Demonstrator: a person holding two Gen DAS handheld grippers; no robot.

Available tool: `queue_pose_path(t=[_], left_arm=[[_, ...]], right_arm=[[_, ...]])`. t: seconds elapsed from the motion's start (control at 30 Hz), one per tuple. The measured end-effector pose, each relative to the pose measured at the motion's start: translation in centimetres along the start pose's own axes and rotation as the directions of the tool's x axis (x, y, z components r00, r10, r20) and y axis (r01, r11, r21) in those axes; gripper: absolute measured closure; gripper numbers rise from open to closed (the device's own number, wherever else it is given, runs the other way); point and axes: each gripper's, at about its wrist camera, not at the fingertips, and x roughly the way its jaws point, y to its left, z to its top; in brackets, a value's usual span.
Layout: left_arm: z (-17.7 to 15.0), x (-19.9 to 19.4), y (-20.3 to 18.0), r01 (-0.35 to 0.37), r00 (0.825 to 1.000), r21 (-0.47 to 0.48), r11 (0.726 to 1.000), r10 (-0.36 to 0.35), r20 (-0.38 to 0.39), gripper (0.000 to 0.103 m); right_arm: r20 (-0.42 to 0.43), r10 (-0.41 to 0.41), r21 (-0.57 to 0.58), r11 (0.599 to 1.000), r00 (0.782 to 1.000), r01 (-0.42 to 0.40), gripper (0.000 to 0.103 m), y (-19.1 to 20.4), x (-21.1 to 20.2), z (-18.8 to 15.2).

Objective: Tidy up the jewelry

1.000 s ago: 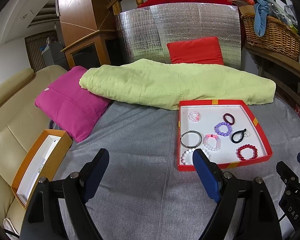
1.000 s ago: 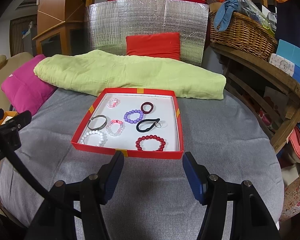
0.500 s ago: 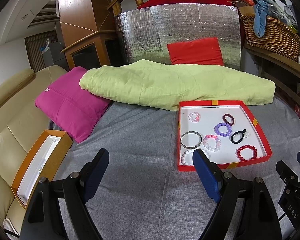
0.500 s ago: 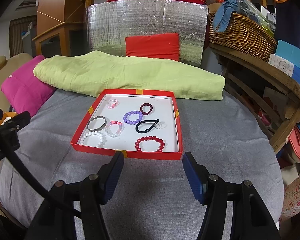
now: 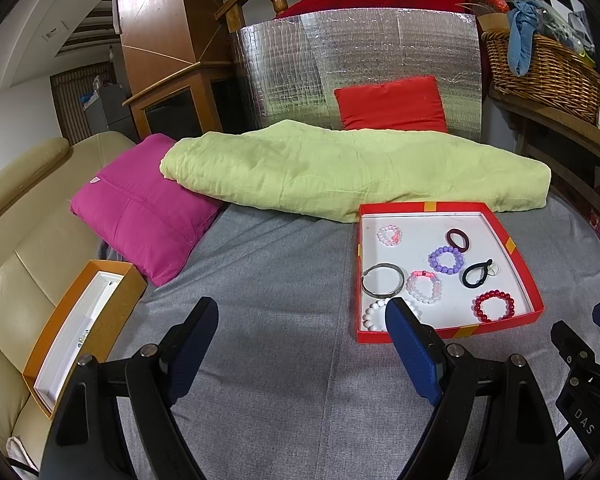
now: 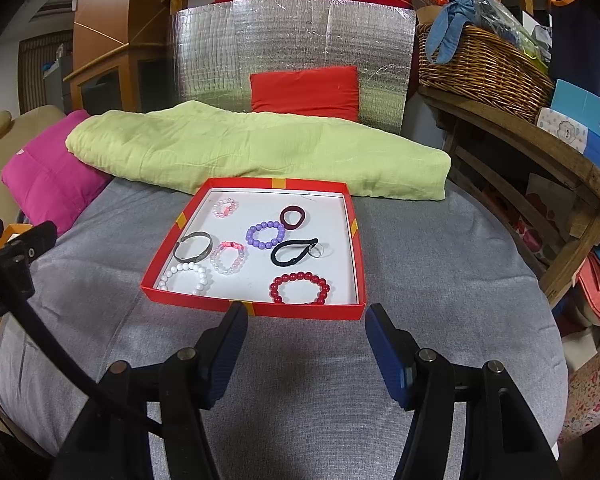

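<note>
Eight pieces of jewelry spread across a shallow red tray [image 6: 296,311] on a grey cloth-covered surface [image 6: 420,280]: red bead bracelet [image 6: 299,289] nearest the front edge, white bead bracelet [image 6: 185,278] at the front left corner, metal bangle [image 6: 193,246], pink-and-clear bracelet [image 6: 228,257], purple bead bracelet [image 6: 265,234], black hair tie [image 6: 294,252], maroon hair tie [image 6: 293,217], small pink bracelet [image 6: 224,207] at the back. Right gripper [image 6: 306,326] just short of the tray's front wall, jaws apart, grasping nothing. Left gripper [image 5: 302,322] to the tray's left above bare cloth, jaws spread wide, likewise empty. Orange box [image 5: 116,312] on a beige sofa [image 5: 16,264] at far left.
</note>
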Motion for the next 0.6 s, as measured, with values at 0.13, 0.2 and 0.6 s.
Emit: queue_pose_path(t=[0.13,0.2,0.6], left_arm=[[0.02,0.01,0.06,-0.001,1.0,-0.001,1.0,0.001,-0.001,0.017],[0.0,0.02,0.08,-0.001,1.0,-0.002,1.0,0.001,-0.001,0.017],[0.02,-0.02,0.16,-0.003,1.0,-0.002,1.0,0.003,-0.001,0.017]], right_arm=[[-0.001,0.001,0.002,1.0,1.0,-0.001,0.038,0.01,0.01,0.0],[0.0,0.001,0.002,1.0,1.0,-0.001,0.038,-0.03,0.03,0.01],[-0.002,0.0,0.0,1.0,1.0,0.0,0.038,-0.01,0.06,-0.02]])
